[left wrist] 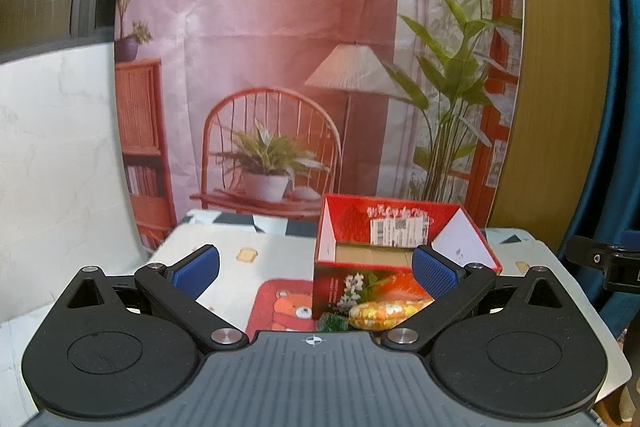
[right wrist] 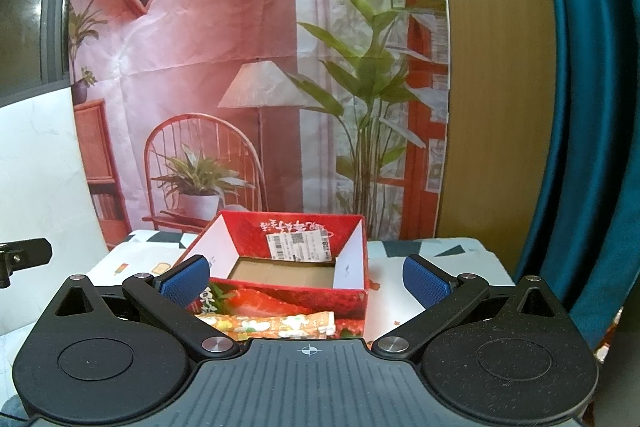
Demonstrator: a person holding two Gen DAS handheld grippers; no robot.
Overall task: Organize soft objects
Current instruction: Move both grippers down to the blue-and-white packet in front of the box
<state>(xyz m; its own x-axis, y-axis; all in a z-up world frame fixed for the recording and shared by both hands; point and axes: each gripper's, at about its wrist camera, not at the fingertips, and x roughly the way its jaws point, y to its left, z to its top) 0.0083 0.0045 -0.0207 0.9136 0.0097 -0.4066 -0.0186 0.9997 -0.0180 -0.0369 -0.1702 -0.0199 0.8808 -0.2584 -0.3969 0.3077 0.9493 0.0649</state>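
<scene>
Left gripper point(left wrist: 316, 269) fingers spread wide, holding nothing, right gripper point(right wrist: 306, 279) fingers likewise apart and empty, open red cardboard box point(right wrist: 292, 297) on worktop, orange-and-yellow patterned soft bundle point(left wrist: 384, 315) lying against its front

The open red cardboard box point(right wrist: 296, 291) has white inner flaps, a brown floor and a strawberry print. The soft orange-and-yellow patterned packet point(right wrist: 276, 327) carries white blotches. The white cloth-covered surface point(left wrist: 256, 259) shows a red bear patch; blue textured pads point(right wrist: 424, 285).
</scene>
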